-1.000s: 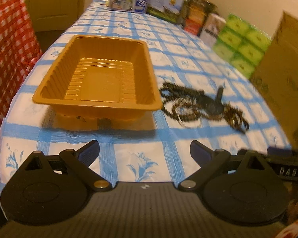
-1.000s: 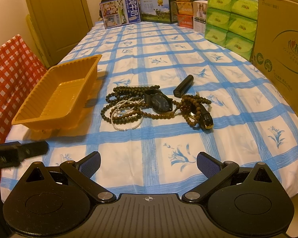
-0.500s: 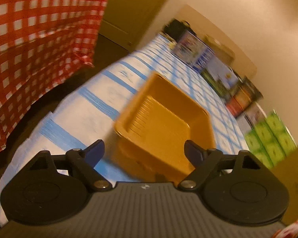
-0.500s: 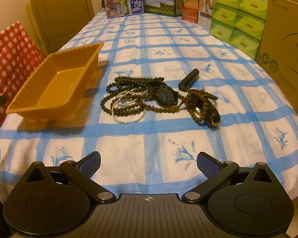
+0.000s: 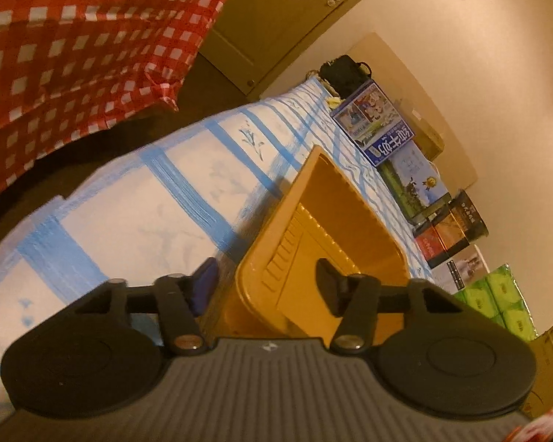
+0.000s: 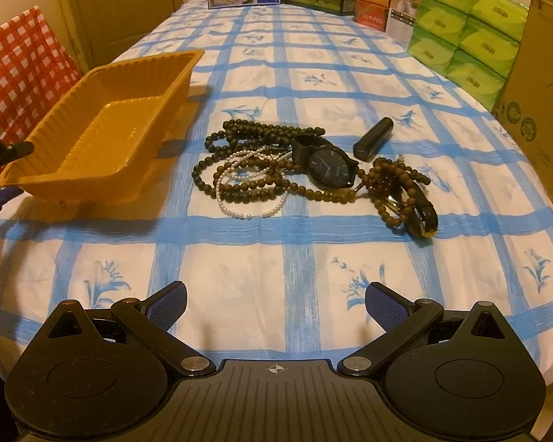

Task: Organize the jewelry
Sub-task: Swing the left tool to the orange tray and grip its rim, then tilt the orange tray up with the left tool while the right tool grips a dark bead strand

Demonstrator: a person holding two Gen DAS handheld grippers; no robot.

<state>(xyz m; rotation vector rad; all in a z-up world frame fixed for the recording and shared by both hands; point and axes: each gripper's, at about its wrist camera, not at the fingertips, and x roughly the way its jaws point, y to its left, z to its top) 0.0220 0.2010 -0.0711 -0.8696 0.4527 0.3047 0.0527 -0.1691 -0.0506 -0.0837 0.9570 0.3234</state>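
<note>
Orange tray (image 6: 103, 129) is sitting at the left of the right wrist view on the blue-checked table (image 6: 295, 276), with nothing in it. Jewelry pile is lying at centre frame, just right of the tray: dark bead strands (image 6: 261, 158), pearl string (image 6: 247, 199), black watch (image 6: 328, 167), a second bead bunch with a gold-tipped strap (image 6: 409, 199), and a small dark tube (image 6: 374, 138) just behind the watch. Left hand-held gripper (image 5: 265, 280) is straddling the tray's near corner, one finger outside the wall and one inside; its jaws are closing, and the pads are not yet seeming to press the wall. Right hand-held gripper (image 6: 274, 302) is hovering wide and empty over bare cloth at the bottom of the frame, well short of the pile. Risks, as judged: the light tray is likely sliding or tipping if the left jaws are pinching only the thin rim; the strands are lying tangled with the watch, so lifting one is likely dragging others; the tube is liable to roll if nudged.
</note>
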